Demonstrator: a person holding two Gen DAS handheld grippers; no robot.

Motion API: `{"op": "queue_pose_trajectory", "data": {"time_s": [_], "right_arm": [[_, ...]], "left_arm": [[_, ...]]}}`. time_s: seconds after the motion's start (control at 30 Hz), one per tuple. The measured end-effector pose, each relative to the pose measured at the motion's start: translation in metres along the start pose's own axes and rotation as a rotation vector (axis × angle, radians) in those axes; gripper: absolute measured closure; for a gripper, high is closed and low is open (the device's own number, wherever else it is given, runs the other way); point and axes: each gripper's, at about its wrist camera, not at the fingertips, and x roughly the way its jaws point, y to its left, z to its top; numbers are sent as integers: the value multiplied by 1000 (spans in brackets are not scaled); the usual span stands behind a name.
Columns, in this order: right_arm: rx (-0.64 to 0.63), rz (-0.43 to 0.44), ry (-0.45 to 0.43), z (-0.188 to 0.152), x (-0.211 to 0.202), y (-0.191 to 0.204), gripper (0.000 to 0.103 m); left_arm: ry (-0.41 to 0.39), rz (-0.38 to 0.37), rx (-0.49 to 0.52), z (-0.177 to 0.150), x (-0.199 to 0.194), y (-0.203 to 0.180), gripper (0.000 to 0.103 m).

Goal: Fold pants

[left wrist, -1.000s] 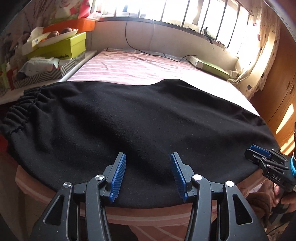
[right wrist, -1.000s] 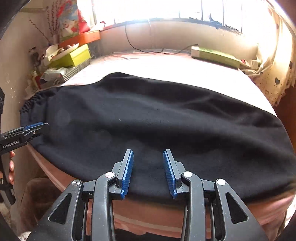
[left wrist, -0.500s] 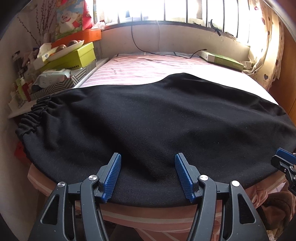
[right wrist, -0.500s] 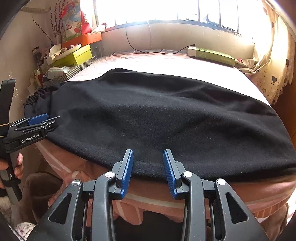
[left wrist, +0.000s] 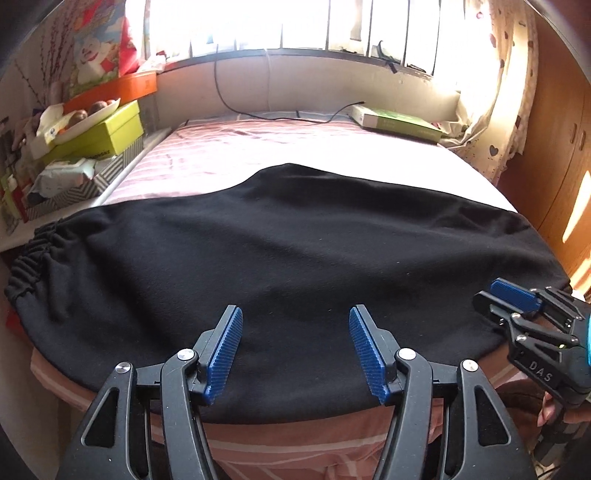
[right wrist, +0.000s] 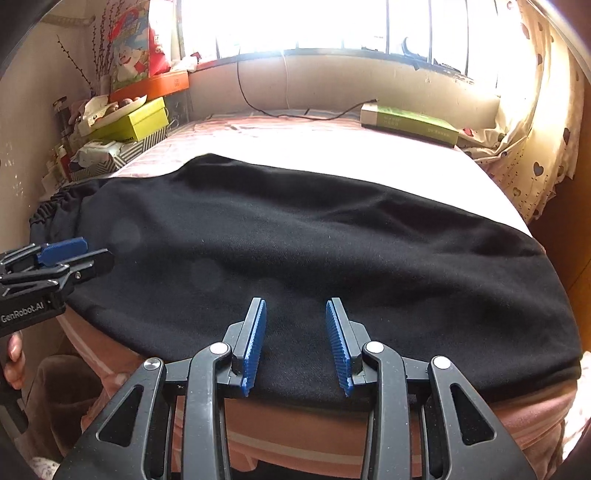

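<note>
Black pants [left wrist: 295, 258] spread flat across pink striped bed [left wrist: 258, 147], filling mid-frame. Left gripper [left wrist: 295, 317] low centre, jaws wide, empty. Right gripper [right wrist: 295, 306] low centre, jaws narrower, gripping nothing.

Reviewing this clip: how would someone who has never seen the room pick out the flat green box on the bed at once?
Start at the bright barred window and drop to the pink striped bed below it. At the bed's far right corner, beside the heart-print curtain, lies the long flat green-and-white box. Unlike the lime-green shoebox stacked in the left-hand clutter, it lies alone on the sheet.
</note>
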Motion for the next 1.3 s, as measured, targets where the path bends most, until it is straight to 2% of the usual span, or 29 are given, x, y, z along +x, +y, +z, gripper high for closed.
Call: {"op": "queue_pose_trajectory", "data": {"time_s": [0.17,0.3,0.4,0.43,0.5,0.57,0.67,0.83,0.97,1.07,1.3], "right_arm": [[-4,12,-5,-17,-12,-8,68],[27,64,-10,-33,-30,-20,68],[128,163,-21,-34,-43,-43,68],[169,165,-47,-32,-48,-52,68],[207,80,-103,-25,-54,-70,68],[205,-10,-114,-14,-49,-84,68],[180,-56,-103,5,-35,-93,68],[162,-53,-69,32,-1,-101,68],[159,-40,37,48,32,-109,68],[163,-21,80,57,48,-111,68],[128,-76,117,88,76,-112,68]], "left_arm": [[15,-41,27,4,8,-19,18],[24,-102,47,6,16,-33,18],[29,-134,73,9,22,-43,18],[29,-144,81,10,24,-46,18],[44,-177,91,12,29,-54,18],[49,-223,109,13,31,-62,18],[56,-250,153,12,34,-76,18],[57,-298,196,5,37,-92,18],[46,-303,251,1,36,-98,18],[41,-323,276,-2,34,-97,19],[46,-344,271,-1,34,-92,19]]}}
